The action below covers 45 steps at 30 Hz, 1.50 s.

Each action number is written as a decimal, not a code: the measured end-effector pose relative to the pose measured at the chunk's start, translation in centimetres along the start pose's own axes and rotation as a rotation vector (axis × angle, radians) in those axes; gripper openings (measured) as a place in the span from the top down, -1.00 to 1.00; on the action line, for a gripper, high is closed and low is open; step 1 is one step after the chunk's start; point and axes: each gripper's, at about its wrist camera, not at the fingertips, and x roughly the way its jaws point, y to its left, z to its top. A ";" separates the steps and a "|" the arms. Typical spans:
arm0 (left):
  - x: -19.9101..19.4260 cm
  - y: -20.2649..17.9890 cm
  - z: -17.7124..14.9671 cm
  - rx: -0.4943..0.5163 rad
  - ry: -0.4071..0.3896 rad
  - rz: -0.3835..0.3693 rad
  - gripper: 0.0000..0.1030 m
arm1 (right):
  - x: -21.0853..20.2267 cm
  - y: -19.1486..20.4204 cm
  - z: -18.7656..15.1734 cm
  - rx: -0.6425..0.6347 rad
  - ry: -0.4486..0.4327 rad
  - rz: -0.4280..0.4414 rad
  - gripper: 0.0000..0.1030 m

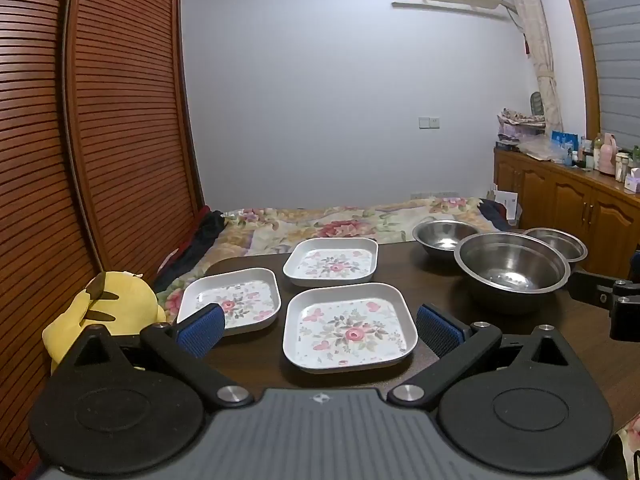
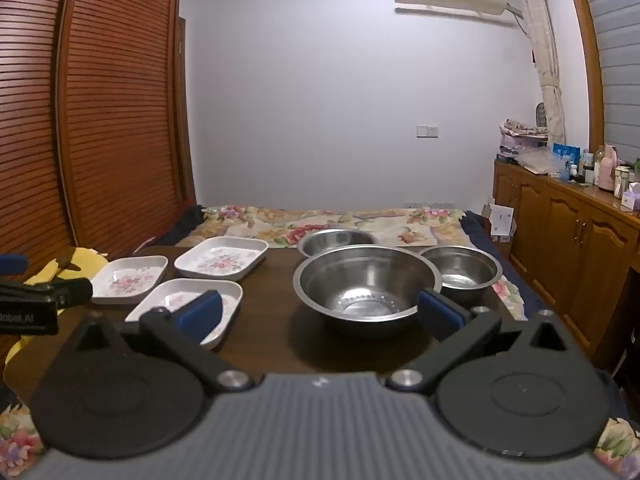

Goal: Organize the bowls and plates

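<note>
Left wrist view finds the left gripper (image 1: pixel 319 326) spread wide and grasping nothing, poised over the near edge of the table (image 1: pixel 440 280) with the near plate (image 1: pixel 347 327) framed between its blue pads (image 1: pixel 202 330). Two more floral plates sit apart from it: the left plate (image 1: pixel 230 300) by the table's left edge and the far plate (image 1: pixel 331 261) toward the far edge. None is stacked, which suggests the sorting has not begun.

Right wrist view shows the right gripper (image 2: pixel 320 314) likewise released and empty, lined up on the big bowl (image 2: pixel 366 284) at the table's middle right. A far bowl (image 2: pixel 338 240) stands behind it at the far edge and a small bowl (image 2: pixel 460 270) sits just beside it toward the right edge (whether their rims touch cannot be told).

Each claw faces its own kind of ware, plates left and steel bowls right, a split that appears meant to let each hand nest one set. Wide-open jaws fit a rim pinch as the likely first grab. Shallow, light plates should slide if nudged, and the slick steel could slip in a loose grip.
</note>
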 end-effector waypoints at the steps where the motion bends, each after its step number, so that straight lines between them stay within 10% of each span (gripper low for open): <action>1: 0.0 0.0 0.0 0.000 -0.001 0.000 -1.00 | 0.0 0.0 0.0 0.001 -0.004 0.000 -1.00; 45: -0.2 -0.4 -0.1 0.006 -0.002 -0.004 -1.00 | 0.3 -0.5 -0.5 0.005 0.013 -0.029 -1.00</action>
